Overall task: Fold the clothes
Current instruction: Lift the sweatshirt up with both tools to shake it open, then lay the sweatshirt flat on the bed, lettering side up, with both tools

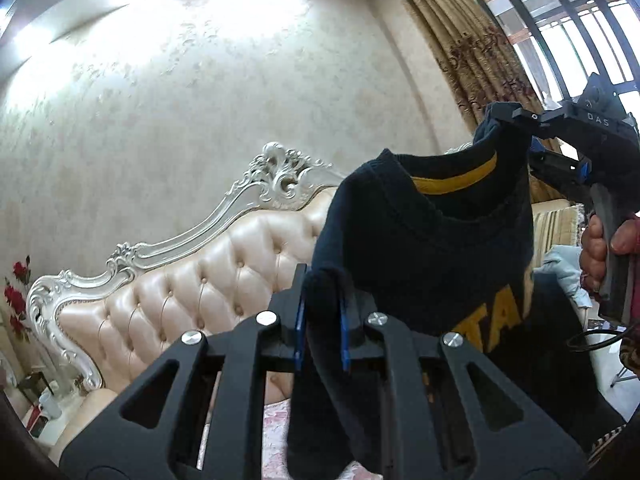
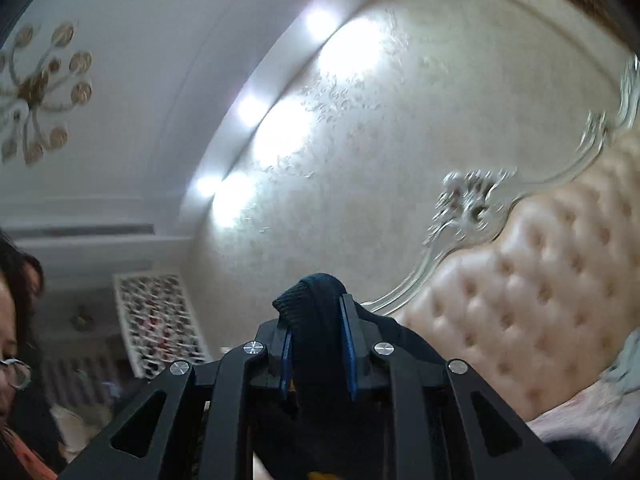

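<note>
Before headboard [image 1: 192, 272], grippers raised, gripping sweater [image 1: 432, 248]

Sweater [image 1: 424, 248] between left gripper [image 1: 323, 320] and right gripper [image 1: 520, 136], headboard [image 1: 192, 280] behind, window [image 1: 568, 28] rightward.

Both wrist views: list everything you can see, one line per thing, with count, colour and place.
sweater: one, navy with yellow neck lining and letters, held up in the air between both grippers
headboard: one, tufted pink with silver carved frame, against the wall
wall: one, cream, textured, behind the headboard
curtain: one, gold patterned, beside the window
window: one, dark bars, upper right
ceiling lamp: one, gold and white, upper left
flowers: red, far left
left gripper: black, blue pads, clamping the sweater
right gripper: black, blue pads, clamping the sweater
hand: one, on the right gripper's handle
</note>
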A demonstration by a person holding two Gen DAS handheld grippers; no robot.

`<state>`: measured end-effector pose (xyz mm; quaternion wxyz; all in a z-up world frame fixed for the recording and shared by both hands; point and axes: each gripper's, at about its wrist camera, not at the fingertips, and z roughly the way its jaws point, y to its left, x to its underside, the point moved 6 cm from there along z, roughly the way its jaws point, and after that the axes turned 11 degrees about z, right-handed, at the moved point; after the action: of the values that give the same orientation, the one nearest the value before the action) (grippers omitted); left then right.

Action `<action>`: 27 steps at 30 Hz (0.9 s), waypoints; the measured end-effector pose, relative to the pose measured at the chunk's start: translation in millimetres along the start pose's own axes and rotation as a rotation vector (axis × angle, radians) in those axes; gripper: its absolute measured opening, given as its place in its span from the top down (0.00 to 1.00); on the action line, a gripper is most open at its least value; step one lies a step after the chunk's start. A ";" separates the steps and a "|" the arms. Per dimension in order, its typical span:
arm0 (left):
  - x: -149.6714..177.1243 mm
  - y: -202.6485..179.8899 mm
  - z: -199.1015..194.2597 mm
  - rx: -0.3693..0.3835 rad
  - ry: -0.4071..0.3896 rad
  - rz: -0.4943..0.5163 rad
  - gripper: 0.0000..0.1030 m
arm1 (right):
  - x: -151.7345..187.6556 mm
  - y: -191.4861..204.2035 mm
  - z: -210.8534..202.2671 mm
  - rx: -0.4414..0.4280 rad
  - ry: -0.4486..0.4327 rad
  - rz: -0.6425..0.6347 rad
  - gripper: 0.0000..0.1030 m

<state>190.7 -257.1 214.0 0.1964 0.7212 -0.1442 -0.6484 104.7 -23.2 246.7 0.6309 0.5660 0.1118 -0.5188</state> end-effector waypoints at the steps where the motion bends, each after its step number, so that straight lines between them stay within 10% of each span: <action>1: 0.1 -2.3 0.4 0.008 0.005 0.008 0.85 | -2.0 3.0 -4.6 0.012 -0.005 -0.004 0.80; 15: -7.9 -11.1 49.1 -0.030 0.145 0.094 0.84 | 0.0 -10.8 -6.2 0.228 -0.061 -0.175 0.80; 27: 215.6 -88.0 270.7 -0.036 0.681 0.031 0.81 | 129.7 -317.8 100.0 0.720 0.358 0.005 0.74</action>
<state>-56.6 -305.4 -38.9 0.2559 0.8904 -0.0698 -0.3699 -131.5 -117.9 -4.4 0.3640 0.8326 0.0294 -0.4164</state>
